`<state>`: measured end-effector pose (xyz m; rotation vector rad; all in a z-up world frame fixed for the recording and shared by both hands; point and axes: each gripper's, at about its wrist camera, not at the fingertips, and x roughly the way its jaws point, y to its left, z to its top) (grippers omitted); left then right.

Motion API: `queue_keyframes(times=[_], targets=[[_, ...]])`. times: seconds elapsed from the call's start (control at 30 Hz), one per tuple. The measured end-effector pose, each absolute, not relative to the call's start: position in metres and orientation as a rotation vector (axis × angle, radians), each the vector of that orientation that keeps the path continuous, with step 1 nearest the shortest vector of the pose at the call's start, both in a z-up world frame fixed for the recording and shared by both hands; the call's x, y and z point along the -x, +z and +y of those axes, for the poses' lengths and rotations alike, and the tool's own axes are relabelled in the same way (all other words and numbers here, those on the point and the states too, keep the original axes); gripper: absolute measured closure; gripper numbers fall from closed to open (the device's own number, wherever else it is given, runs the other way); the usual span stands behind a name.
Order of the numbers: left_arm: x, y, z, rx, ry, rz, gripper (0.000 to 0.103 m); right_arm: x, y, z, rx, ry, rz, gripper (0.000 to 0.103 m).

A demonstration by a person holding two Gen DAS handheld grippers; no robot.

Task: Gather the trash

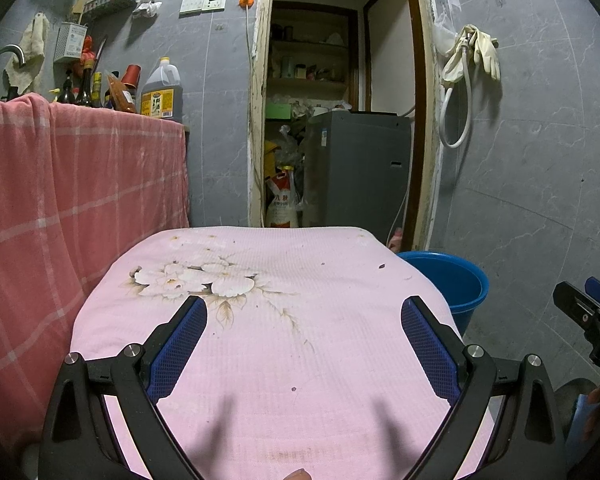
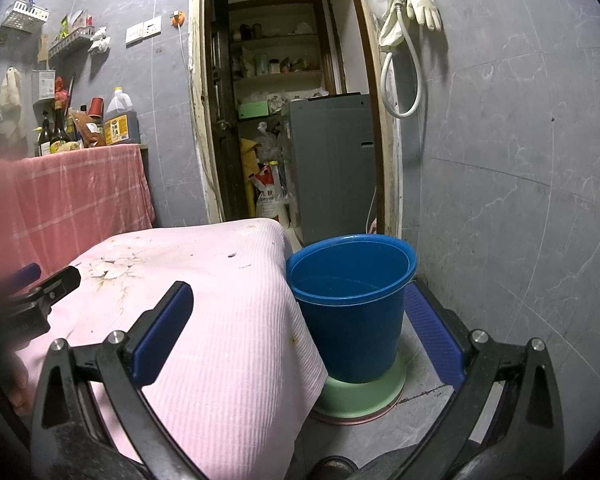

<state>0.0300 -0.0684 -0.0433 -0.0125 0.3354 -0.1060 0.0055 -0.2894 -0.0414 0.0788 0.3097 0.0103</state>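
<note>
A pink flowered cloth (image 1: 284, 320) covers a low table; it also shows in the right wrist view (image 2: 220, 312). Small dark scraps (image 1: 381, 266) lie near its far right edge, also seen in the right wrist view (image 2: 231, 255). A blue bucket (image 2: 350, 304) stands on the floor right of the table on a green lid; its rim shows in the left wrist view (image 1: 452, 280). My left gripper (image 1: 304, 316) is open and empty above the cloth. My right gripper (image 2: 300, 304) is open and empty, one finger over the cloth's edge, the other beside the bucket.
A counter draped in a red checked cloth (image 1: 60, 208) stands at the left with bottles and an oil jug (image 1: 161, 90). An open doorway (image 1: 336, 120) behind leads to a grey appliance and bags. Grey tiled wall (image 2: 520, 200) at the right holds hanging gloves and a hose.
</note>
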Motion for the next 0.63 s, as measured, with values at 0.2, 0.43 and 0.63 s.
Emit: queue_keyframes(times=[0.2, 0.43, 0.63], targets=[[-0.028, -0.047, -0.064, 0.017, -0.126, 0.353, 0.008, -0.007, -0.044, -0.286, -0.08, 0.008, 0.319, 0.0], [-0.031, -0.053, -0.066, -0.004, -0.114, 0.376, 0.008, -0.007, -0.047, -0.28, -0.082, 0.004, 0.326, 0.0], [-0.033, -0.054, -0.065, -0.014, -0.114, 0.374, 0.008, -0.006, -0.048, -0.278, -0.083, 0.003, 0.329, 0.0]])
